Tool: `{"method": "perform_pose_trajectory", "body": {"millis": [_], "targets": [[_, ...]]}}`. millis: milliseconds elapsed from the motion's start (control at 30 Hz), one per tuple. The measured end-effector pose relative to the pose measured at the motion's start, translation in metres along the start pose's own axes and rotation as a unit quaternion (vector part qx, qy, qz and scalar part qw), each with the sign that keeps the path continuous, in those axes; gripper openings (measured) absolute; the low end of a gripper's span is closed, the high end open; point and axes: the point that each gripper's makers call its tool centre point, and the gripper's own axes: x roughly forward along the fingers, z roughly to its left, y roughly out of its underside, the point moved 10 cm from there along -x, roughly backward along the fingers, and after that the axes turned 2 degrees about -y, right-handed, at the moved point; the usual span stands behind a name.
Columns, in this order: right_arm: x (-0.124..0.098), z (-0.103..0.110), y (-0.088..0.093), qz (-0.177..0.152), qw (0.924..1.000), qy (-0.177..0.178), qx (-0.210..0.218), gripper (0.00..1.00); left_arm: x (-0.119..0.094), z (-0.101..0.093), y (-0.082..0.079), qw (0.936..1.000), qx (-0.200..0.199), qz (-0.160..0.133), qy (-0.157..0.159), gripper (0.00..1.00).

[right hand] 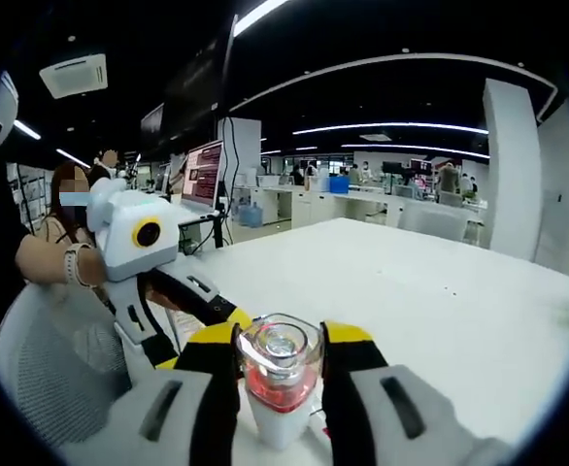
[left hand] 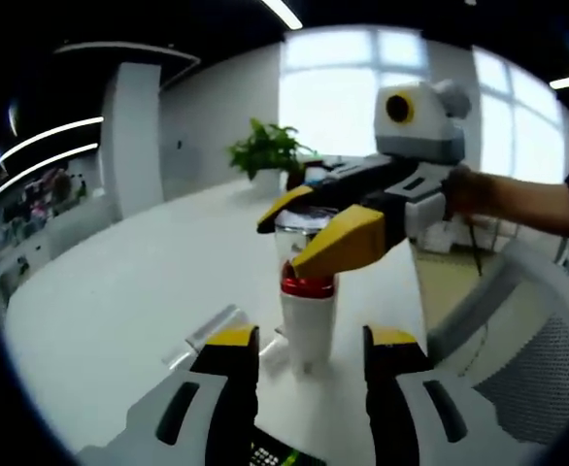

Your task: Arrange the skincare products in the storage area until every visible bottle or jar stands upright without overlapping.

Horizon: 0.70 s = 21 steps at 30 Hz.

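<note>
A white bottle (left hand: pixel 307 325) with a red band and a clear domed cap stands upright on the white table (left hand: pixel 110 291). My right gripper (left hand: pixel 299 233) reaches in from the right, and its yellow fingers (left hand: pixel 348 243) clamp the clear cap. In the right gripper view the same bottle (right hand: pixel 280 374) sits between my right gripper's (right hand: pixel 280 340) jaws, which press on both sides of the cap. My left gripper (left hand: pixel 311 340) is open, low at the bottle's base, with the bottle just ahead of its gap. Its body also shows on the left in the right gripper view, left gripper (right hand: pixel 202 335).
A clear tube-like item (left hand: pixel 212 330) lies flat on the table left of the bottle. A potted plant (left hand: pixel 270 150) stands at the far side. A grey mesh chair (left hand: pixel 537 379) is at the table's right edge. A person's hand (left hand: pixel 469 189) holds the right gripper.
</note>
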Motion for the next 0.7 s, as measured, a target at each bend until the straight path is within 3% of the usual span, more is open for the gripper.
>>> {"method": "perform_pose_trajectory", "body": {"millis": [367, 700], "targets": [[0.0012, 0.0001, 0.0001, 0.005, 0.9998, 0.008, 0.018, 0.34, -0.0005, 0.0012, 0.0021, 0.9998, -0.009, 0.013, -0.01, 0.52], [-0.0002, 0.0009, 0.0059, 0.034, 0.9987, 0.032, 0.019, 0.47, -0.0035, 0.0032, 0.0037, 0.9996, -0.011, 0.019, -0.018, 0.56]]}}
